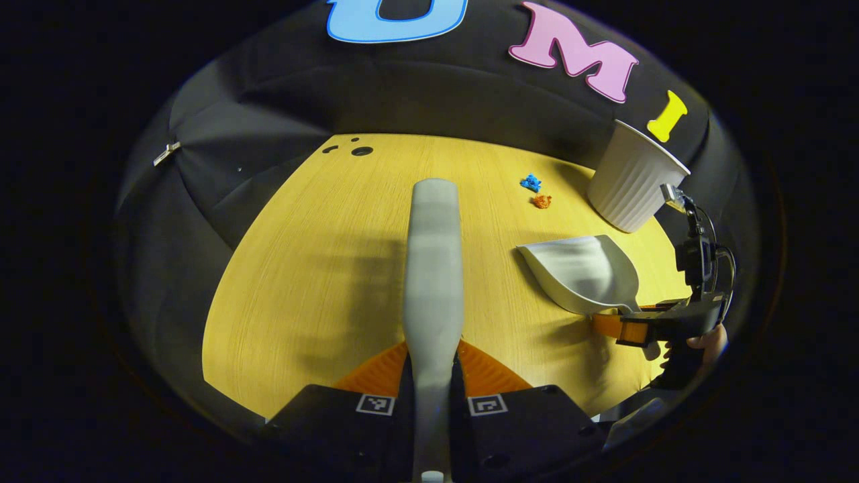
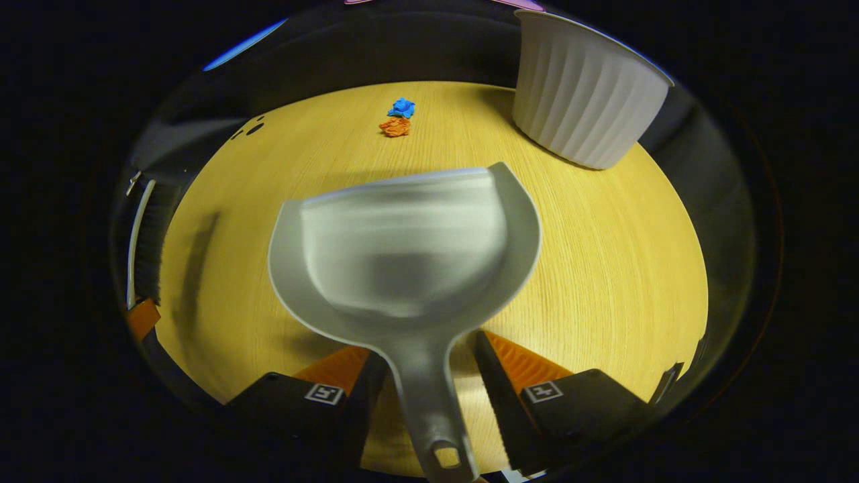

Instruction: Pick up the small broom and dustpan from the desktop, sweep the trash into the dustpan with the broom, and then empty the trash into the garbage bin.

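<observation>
Two trash bits point(image 2: 397, 117), 1 bin point(image 2: 585, 94), left fingers point(image 1: 433, 376) grip broom point(image 1: 433, 268), right fingers point(image 2: 429, 396) part-open round dustpan point(image 2: 409, 248)

My count, by kind: one broom point(image 1: 433, 268); one dustpan point(image 2: 409, 248); one bin point(image 2: 584, 94); two scraps of trash, one blue point(image 2: 402, 107) and one orange point(image 2: 395, 127); one desk point(image 2: 604, 268); two grippers, left point(image 1: 431, 376) and right point(image 2: 429, 376).

— Surface?
— Wooden desktop point(image 2: 604, 268), light grain.
— Items resting on it?
— White ribbed garbage bin point(image 2: 584, 94); blue paper scrap point(image 2: 402, 107) touching orange paper scrap point(image 2: 395, 127), near the bin.
</observation>
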A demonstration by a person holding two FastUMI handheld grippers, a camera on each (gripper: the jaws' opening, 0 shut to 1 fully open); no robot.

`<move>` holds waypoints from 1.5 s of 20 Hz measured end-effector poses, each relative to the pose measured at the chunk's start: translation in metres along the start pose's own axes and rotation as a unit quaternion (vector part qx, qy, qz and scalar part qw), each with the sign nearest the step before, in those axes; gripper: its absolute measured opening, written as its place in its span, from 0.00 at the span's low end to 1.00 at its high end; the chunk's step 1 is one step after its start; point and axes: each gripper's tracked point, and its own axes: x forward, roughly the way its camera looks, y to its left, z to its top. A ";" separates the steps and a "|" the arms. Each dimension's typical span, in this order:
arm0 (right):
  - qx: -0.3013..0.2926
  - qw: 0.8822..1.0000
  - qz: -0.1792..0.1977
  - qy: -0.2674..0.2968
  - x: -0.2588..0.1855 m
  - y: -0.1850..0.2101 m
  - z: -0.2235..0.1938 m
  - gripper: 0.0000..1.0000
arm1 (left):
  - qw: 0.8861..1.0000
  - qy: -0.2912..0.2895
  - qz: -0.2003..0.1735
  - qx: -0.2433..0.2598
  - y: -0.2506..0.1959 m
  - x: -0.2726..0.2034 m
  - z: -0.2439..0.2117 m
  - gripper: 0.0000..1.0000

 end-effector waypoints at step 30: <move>-0.117 0.989 0.085 0.006 -0.017 -0.128 0.005 0.39 | 0.883 0.011 -0.058 0.466 -0.144 0.271 0.235 0.25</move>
